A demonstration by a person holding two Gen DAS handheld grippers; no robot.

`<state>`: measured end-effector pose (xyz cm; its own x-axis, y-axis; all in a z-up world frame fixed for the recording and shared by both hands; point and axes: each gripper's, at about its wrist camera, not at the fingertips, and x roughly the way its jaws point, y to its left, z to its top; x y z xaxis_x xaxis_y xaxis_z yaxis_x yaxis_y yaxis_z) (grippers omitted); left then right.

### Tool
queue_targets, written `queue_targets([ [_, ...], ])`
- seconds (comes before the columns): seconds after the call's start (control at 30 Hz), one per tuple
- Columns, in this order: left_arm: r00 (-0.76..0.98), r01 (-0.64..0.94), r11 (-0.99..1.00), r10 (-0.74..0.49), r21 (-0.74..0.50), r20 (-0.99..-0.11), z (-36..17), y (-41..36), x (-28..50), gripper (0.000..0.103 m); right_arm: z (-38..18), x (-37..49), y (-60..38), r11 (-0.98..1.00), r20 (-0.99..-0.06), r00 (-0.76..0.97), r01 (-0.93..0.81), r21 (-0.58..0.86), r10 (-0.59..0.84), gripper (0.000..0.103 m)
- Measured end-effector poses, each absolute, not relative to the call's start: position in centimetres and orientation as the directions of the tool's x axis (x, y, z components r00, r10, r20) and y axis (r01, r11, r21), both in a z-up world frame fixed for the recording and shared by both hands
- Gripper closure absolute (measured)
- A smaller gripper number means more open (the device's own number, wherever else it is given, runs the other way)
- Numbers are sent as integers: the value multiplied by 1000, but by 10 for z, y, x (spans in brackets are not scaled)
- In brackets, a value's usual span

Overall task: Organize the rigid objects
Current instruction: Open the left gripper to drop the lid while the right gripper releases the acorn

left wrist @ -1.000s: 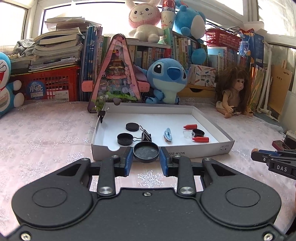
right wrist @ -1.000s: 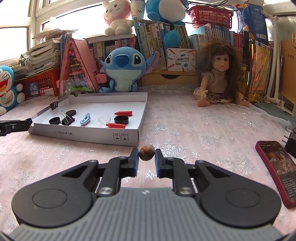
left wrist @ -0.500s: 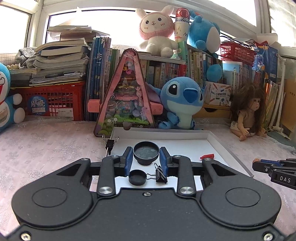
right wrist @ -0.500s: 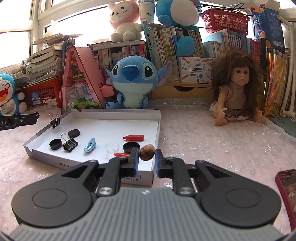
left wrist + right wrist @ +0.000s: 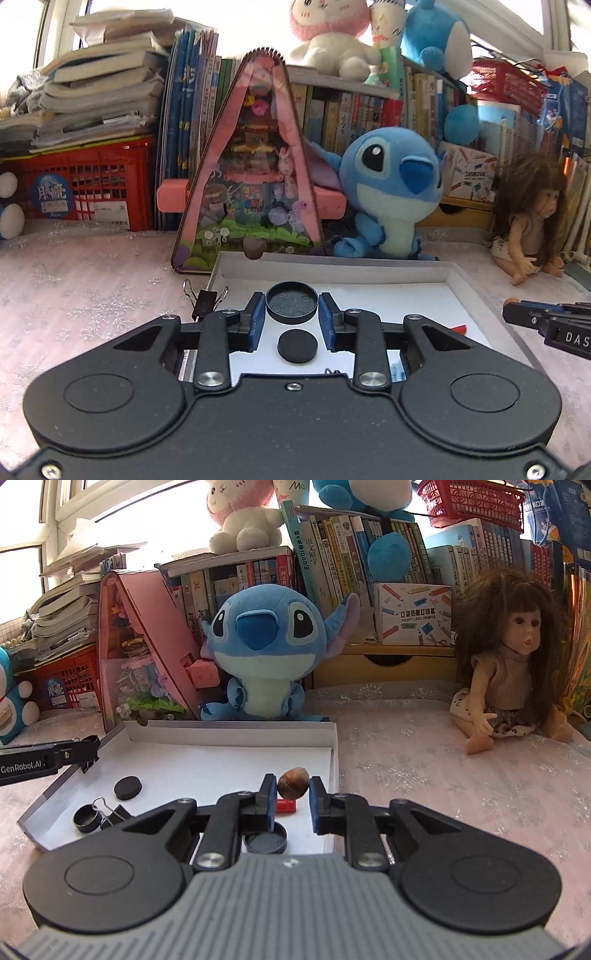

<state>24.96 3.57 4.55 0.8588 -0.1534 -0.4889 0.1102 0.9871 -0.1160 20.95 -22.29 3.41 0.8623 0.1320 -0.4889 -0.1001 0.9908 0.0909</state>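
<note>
Between the blue pads of the left gripper (image 5: 291,317) sits a shallow round black plastic cap (image 5: 291,306), hollow side up, clamped at its rim. A second ago this gripper hung short of the white cardboard tray's (image 5: 476,291) near wall; now it is over the tray floor, with a flat black disc (image 5: 297,346) lying directly under the jaws. The right gripper (image 5: 293,801) has made the same trip — it was out over the pale snowflake-patterned tablecloth (image 5: 424,775) and now hangs over the tray's right side, its jaws clenched on a small brown, nut-like lump (image 5: 293,782).

By my reading both pieces have arrived over their destination and only the lowering and letting go remain.

The cap looks rigid and thin-walled, with faint raised dots inside; the brown lump is glossy, rounded and mottled, gripped across its middle, so it may roll once freed.

Already lying in the tray are a red crayon-like stick (image 5: 286,806), another upturned black cap (image 5: 264,841) close under the right gripper, and a small black cup (image 5: 86,816) touching a black binder clip (image 5: 114,814). A second binder clip (image 5: 205,300) is clipped on the tray's left wall.

Farther back, behind the tray, stand a pink triangular dollhouse (image 5: 251,177), a blue plush alien (image 5: 391,184) and a brown-haired doll (image 5: 509,657).
</note>
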Motion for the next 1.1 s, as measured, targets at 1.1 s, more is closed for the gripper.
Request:
queue_targets([
  [1.1,788,112,993,-117,-46,-604,6,25,298,57,4,273,-205,991,-614,780,-128,38,124,72],
])
